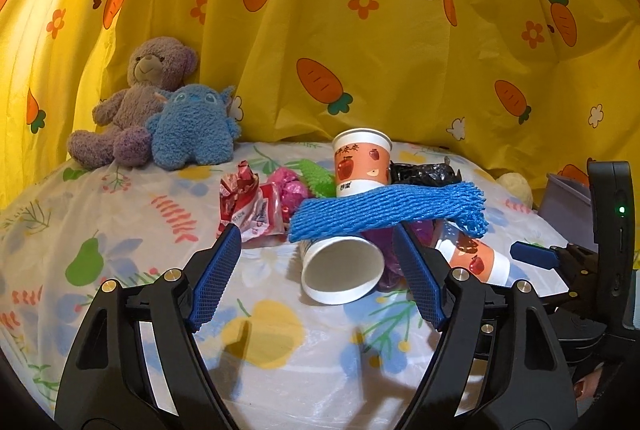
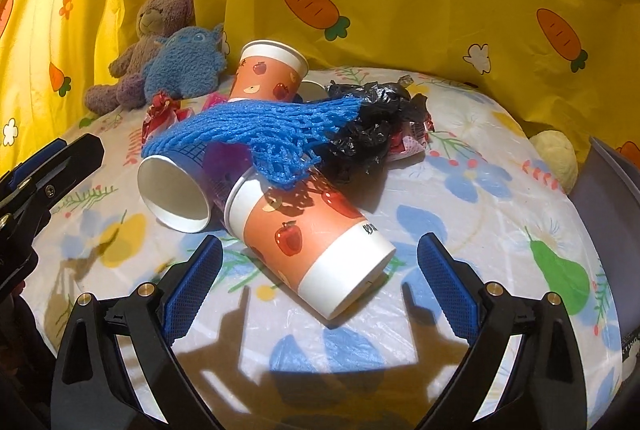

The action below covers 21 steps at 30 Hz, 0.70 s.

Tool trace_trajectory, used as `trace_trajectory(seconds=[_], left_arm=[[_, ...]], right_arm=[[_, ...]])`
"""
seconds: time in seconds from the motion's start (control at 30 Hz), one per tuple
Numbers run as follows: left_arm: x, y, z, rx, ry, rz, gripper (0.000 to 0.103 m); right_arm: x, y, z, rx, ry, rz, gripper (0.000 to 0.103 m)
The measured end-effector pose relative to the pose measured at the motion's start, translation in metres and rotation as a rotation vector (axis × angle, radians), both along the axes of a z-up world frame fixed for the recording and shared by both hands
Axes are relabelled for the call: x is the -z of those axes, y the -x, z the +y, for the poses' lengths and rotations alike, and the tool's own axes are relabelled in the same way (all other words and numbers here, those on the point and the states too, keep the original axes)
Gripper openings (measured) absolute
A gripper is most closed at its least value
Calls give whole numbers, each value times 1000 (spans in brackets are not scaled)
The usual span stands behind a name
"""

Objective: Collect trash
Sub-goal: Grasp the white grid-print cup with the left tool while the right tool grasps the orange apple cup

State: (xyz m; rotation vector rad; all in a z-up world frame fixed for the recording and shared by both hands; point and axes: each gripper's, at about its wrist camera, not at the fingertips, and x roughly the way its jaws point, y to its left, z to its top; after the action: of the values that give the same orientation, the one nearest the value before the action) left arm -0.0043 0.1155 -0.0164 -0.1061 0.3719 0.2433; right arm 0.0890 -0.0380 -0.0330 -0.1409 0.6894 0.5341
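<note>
A trash pile lies on the floral table cover. A blue foam net drapes over a tipped white paper cup and a tipped apple-print cup. An upright apple-print cup, a black plastic bag and red wrappers lie behind. My left gripper is open, its fingers flanking the tipped white cup. My right gripper is open around the base of the tipped apple cup.
A purple teddy bear and a blue plush sit at the back left by the yellow carrot curtain. A grey bin stands at the right edge. A pale ball lies beside it.
</note>
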Motion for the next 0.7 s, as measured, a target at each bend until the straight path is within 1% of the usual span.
trace_trajectory(seconds=[0.07, 0.2, 0.27, 0.33, 0.37, 0.4, 0.43, 0.5, 0.6, 0.7], left_arm=[[1, -3, 2, 5, 13, 4, 77], [4, -8, 3, 20, 13, 14, 77], [6, -11, 2, 28, 11, 21, 77], [9, -14, 3, 31, 11, 33, 77], [11, -16, 3, 33, 16, 38, 77], [12, -17, 4, 36, 21, 43, 77], [14, -19, 5, 37, 27, 49, 77], [17, -22, 6, 42, 34, 64, 77], [20, -27, 8, 41, 39, 92, 77], [24, -33, 13, 36, 56, 122, 77]], right_arm=[[2, -8, 2, -8, -2, 23, 95], [10, -18, 4, -46, -8, 94, 94], [11, -18, 3, -67, -19, 109, 91], [12, -18, 1, -77, -23, 110, 83], [12, -17, 1, -81, -23, 113, 77], [13, -17, -1, -84, -30, 115, 74], [12, -17, -2, -87, -36, 118, 73], [12, -16, -5, -95, -49, 120, 67], [10, -11, -11, -92, -62, 106, 64], [8, -5, -22, -82, -88, 98, 62]])
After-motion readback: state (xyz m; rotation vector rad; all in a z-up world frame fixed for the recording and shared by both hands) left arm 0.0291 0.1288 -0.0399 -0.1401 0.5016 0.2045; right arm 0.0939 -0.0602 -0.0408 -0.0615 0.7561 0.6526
